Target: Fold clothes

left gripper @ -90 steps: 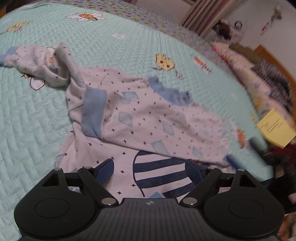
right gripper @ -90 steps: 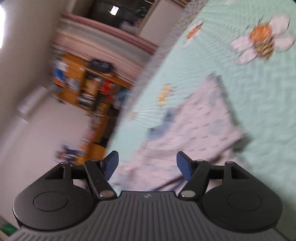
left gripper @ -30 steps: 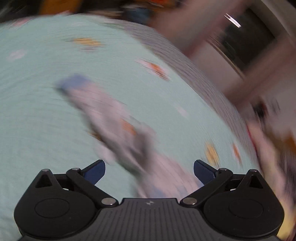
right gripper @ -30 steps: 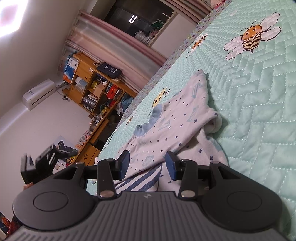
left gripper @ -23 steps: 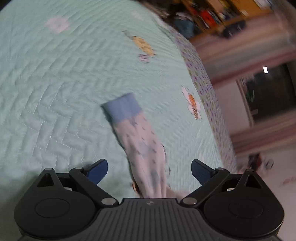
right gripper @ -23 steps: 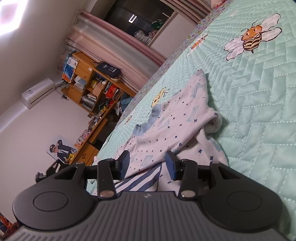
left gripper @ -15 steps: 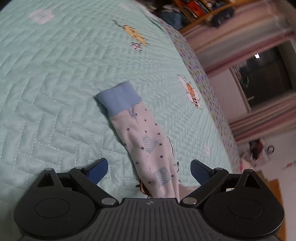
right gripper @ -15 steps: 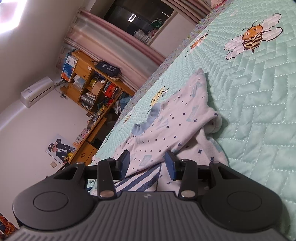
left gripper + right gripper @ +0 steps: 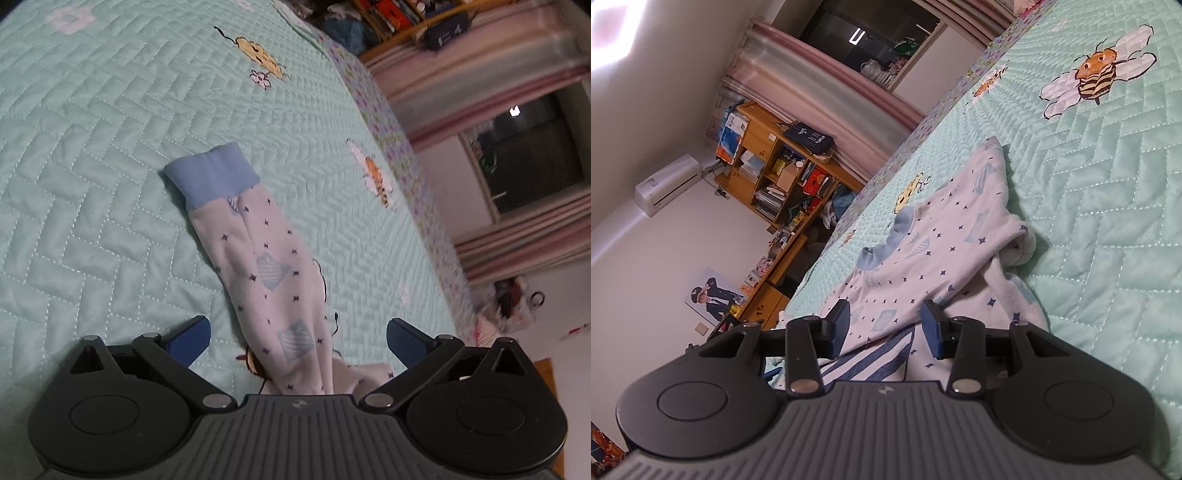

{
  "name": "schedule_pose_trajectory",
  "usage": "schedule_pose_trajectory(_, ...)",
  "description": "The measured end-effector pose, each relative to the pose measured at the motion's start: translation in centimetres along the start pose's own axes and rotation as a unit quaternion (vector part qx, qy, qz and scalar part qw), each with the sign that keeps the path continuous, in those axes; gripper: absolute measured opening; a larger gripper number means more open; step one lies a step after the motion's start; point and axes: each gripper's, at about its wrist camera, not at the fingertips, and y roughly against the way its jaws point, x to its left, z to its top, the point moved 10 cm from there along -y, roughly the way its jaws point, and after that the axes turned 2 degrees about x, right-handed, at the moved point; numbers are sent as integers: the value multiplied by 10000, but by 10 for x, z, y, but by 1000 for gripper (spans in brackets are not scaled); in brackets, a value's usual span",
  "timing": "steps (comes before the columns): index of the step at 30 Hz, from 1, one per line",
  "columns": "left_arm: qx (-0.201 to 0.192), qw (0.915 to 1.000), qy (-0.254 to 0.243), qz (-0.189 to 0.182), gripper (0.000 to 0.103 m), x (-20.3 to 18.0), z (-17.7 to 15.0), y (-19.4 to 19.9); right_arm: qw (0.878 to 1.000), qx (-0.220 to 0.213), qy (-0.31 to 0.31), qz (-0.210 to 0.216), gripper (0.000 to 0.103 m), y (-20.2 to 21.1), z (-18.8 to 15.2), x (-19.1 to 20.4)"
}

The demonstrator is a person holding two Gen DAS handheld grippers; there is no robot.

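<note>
Blue pads on the left gripper (image 9: 298, 341) are spread wide with nothing pinched, and the sleeve (image 9: 266, 273) runs right up the gap between them. Its long axis heads from the gripper toward about 11 o'clock, ending in the blue cuff (image 9: 211, 173) flat on the mint quilted bed (image 9: 92, 155).

So I'd say the left side is the one lined up for the sleeve. The right gripper (image 9: 884, 328) sits low over the shirt body (image 9: 942, 236), jaws half apart. I can't tell whether it's actually pinching fabric. The collar (image 9: 886, 243) lies around its 12 o'clock.
</note>
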Motion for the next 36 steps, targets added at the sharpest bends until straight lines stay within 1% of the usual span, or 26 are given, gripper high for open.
schedule_pose_trajectory(2,218,9996,100,131,101,-4,-1,-2,10000,-17,-35,58,45,1,0,0)
schedule_pose_trajectory(4,446,9985,306,-6,101,-11,-5,-8,9999,-27,-58,89,45,2,0,-1)
schedule_pose_trajectory(6,675,9972,299,-100,99,-21,-17,-11,10000,-29,-48,83,45,2,0,0)
schedule_pose_trajectory(9,791,9960,-413,90,99,-37,-34,-14,10000,-24,-7,33,45,1,-1,1)
schedule_pose_trajectory(11,786,9948,-618,178,98,-39,-40,-12,10000,-20,4,18,45,1,-1,1)
schedule_pose_trajectory(14,569,9960,-612,303,98,-35,-37,2,10000,-8,-3,7,45,1,-1,1)
schedule_pose_trajectory(18,281,9952,-898,266,98,-41,-33,41,10000,29,18,-66,45,-1,-1,2)
schedule_pose_trajectory(21,289,9923,-1202,59,99,-49,-42,79,9997,82,124,-201,48,-3,-2,6)
schedule_pose_trajectory(23,348,9897,-1385,-92,99,-54,-52,99,9989,196,272,-327,55,-4,-3,13)
schedule_pose_trajectory(24,382,9885,-1457,-135,99,-54,-56,105,9983,259,351,-393,62,-5,-4,17)
schedule_pose_trajectory(25,415,9872,-1529,-178,99,-54,-60,112,9980,311,376,-399,73,-5,-5,22)
schedule_pose_trajectory(26,448,9859,-1597,-218,100,-54,-64,118,9979,357,376,-377,80,-4,-6,29)
schedule_pose_trajectory(27,469,9854,-1622,-226,100,-53,-67,123,9978,404,376,-354,82,-4,-7,35)
schedule_pose_trajectory(29,511,9844,-1668,-243,99,-50,-72,133,9983,423,332,-219,82,1,-7,50)
schedule_pose_trajectory(31,537,9846,-1627,-338,100,-48,-73,139,9988,388,297,-91,82,7,-5,68)
schedule_pose_trajectory(32,526,9846,-1618,-392,100,-49,-72,145,9992,346,192,45,82,12,-3,78)
schedule_pose_trajectory(34,478,9840,-1643,-495,100,-52,-71,157,9988,219,-147,403,82,23,6,100)
schedule_pose_trajectory(36,363,9822,-1762,-544,100,-61,-64,171,9940,55,-561,939,84,32,19,131)
